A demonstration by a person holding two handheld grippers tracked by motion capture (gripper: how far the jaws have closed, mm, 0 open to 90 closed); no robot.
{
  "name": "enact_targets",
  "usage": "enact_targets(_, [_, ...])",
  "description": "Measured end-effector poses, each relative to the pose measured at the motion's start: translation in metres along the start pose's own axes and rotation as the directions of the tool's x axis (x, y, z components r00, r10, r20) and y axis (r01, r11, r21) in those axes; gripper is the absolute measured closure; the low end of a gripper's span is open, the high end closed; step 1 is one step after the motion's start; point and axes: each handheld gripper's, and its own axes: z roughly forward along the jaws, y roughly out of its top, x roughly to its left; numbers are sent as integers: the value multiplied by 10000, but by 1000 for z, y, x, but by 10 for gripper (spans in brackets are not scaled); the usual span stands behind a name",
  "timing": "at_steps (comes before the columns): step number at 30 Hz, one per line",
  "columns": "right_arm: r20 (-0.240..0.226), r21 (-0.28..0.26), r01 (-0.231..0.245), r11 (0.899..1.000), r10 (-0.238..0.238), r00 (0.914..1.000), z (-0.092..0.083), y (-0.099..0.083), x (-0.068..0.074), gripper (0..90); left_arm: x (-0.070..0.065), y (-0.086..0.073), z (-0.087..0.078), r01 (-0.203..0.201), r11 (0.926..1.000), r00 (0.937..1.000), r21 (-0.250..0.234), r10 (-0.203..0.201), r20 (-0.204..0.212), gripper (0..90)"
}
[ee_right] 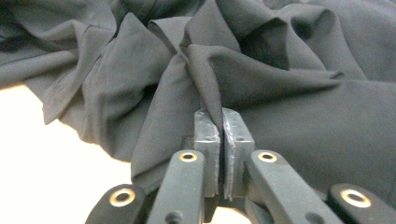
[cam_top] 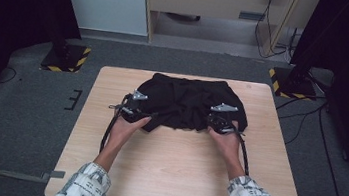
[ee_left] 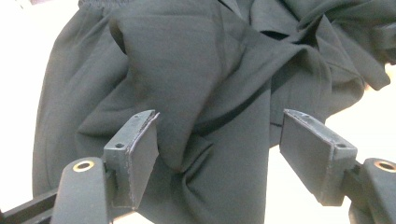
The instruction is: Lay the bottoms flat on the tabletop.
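A crumpled black garment [cam_top: 187, 102] lies on the far half of the light wooden table [cam_top: 178, 174]. My left gripper [cam_top: 136, 107] rests at the garment's near left edge. In the left gripper view my left gripper [ee_left: 219, 116] stands open, its jaws wide apart, with a fold of the garment [ee_left: 196, 60] lying between them unpinched. My right gripper [cam_top: 220, 119] is at the garment's near right edge. In the right gripper view my right gripper [ee_right: 220, 114] is shut, with a raised ridge of the garment [ee_right: 303, 116] pinched between its pads.
Bare wood stretches from the garment to the table's near edge, where both forearms in patterned sleeves come in. On the grey floor beyond stand two stand bases with yellow-black stripes [cam_top: 65, 58] [cam_top: 292, 83]. Cables [cam_top: 311, 120] trail at the right.
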Motion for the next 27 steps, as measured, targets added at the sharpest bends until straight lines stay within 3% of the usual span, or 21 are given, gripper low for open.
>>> enact_targets(2, [-76, -39, -18, 10000, 18, 10000, -8, -5, 0, 879, -1, -3, 1, -21, 9999, 10000, 120, 21, -67, 264])
enact_targets(5, [-199, -137, 89, 9999, -92, 9998, -25, -17, 3, 881, -2, -7, 1, 381, 9984, 9992, 426, -375, -134, 263])
enact_targets(9, [-311, -247, 292, 9993, -300, 9991, -44, -34, 7, 881, -4, -10, 1, 335, 9979, 9986, 554, -311, -434, 263])
enact_targets(10, [-503, -223, 437, 9988, -448, 9977, -59, -50, 12, 881, -4, -11, 1, 263, 9981, 9980, 549, -230, -589, 257])
enact_targets(18, [-945, 94, 556, 9984, -545, 9940, -95, -94, 19, 841, 11, -10, 16, 370, 9987, 9964, 356, -341, -770, 223])
enact_targets(20, [-1028, 56, 634, 9980, -625, 9927, -103, -100, 22, 774, 13, -10, 24, 204, 9988, 9965, 449, -167, -818, 220])
enact_targets(22, [-1003, 1, 674, 9977, -671, 9927, -111, -104, 26, 626, 13, -9, 30, -35, 9984, 9952, 566, 90, -977, 220])
enact_targets(25, [-873, -123, 635, 9979, -643, 9941, -118, -106, 29, 544, 15, -10, 36, -70, 9993, 9925, 374, 115, -1215, 232])
enact_targets(26, [-696, -291, 548, 9981, -567, 9960, -127, -107, 32, 441, 17, -10, 38, 31, 9999, 9941, 149, -14, -1085, 308])
enact_targets(27, [-637, -378, 575, 9976, -599, 9962, -129, -107, 33, 423, 18, -11, 40, 82, 10000, 9949, 46, -76, -1001, 341])
